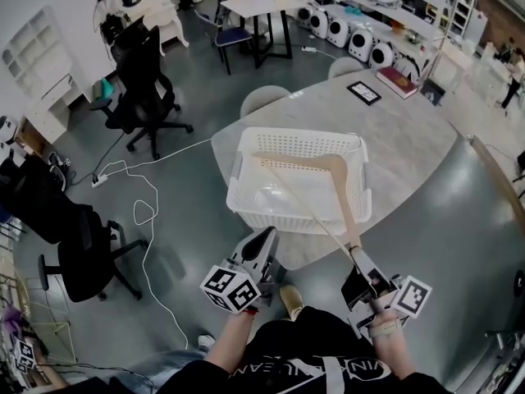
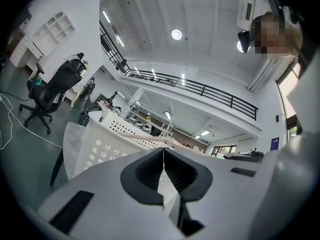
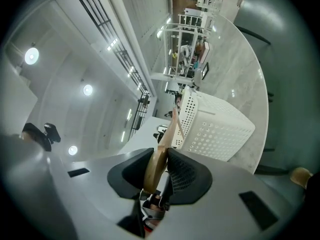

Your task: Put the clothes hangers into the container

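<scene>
A white perforated basket (image 1: 246, 194) stands at the near edge of the grey oval table (image 1: 410, 150). A wooden clothes hanger (image 1: 336, 179) lies tilted across the basket's top, one arm reaching down toward me. My right gripper (image 1: 361, 276) is shut on that lower end; in the right gripper view the hanger (image 3: 167, 139) runs from between the jaws up to the basket (image 3: 212, 124). My left gripper (image 1: 261, 249) hovers shut and empty just in front of the basket's near wall, which shows as the basket (image 2: 100, 144) in the left gripper view.
Black office chairs (image 1: 143, 89) stand left of the table, and a white cable (image 1: 148, 220) loops over the floor. A book (image 1: 398, 80) and a dark tablet (image 1: 363, 92) lie on the table's far side. Robot vacuums (image 1: 361, 43) line the back.
</scene>
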`<act>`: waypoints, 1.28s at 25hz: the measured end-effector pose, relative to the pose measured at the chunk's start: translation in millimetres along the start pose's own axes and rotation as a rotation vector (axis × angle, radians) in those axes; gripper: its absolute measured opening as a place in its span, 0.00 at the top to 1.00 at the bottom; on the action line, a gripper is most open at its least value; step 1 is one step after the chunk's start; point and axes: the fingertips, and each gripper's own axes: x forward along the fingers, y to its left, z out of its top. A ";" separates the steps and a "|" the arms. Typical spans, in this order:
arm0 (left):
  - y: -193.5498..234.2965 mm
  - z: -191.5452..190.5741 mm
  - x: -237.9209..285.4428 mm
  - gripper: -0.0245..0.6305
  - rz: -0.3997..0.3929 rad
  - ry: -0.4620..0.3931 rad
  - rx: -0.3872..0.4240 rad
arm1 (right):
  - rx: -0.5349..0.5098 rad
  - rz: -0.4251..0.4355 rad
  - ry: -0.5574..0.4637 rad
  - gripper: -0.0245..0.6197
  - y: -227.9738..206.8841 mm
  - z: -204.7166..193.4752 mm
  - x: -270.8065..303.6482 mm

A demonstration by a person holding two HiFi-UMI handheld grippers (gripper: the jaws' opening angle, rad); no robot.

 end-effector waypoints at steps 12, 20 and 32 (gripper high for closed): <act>5.3 1.5 12.1 0.95 -0.002 0.002 -0.009 | -0.209 -0.091 0.135 0.82 3.4 12.0 23.4; 11.7 2.5 10.5 0.95 0.009 -0.001 -0.013 | -0.231 -0.121 0.173 0.82 -3.8 12.0 39.7; 13.6 -0.8 9.8 0.95 0.014 0.008 -0.022 | -0.299 -0.173 0.231 0.82 -14.1 15.3 58.1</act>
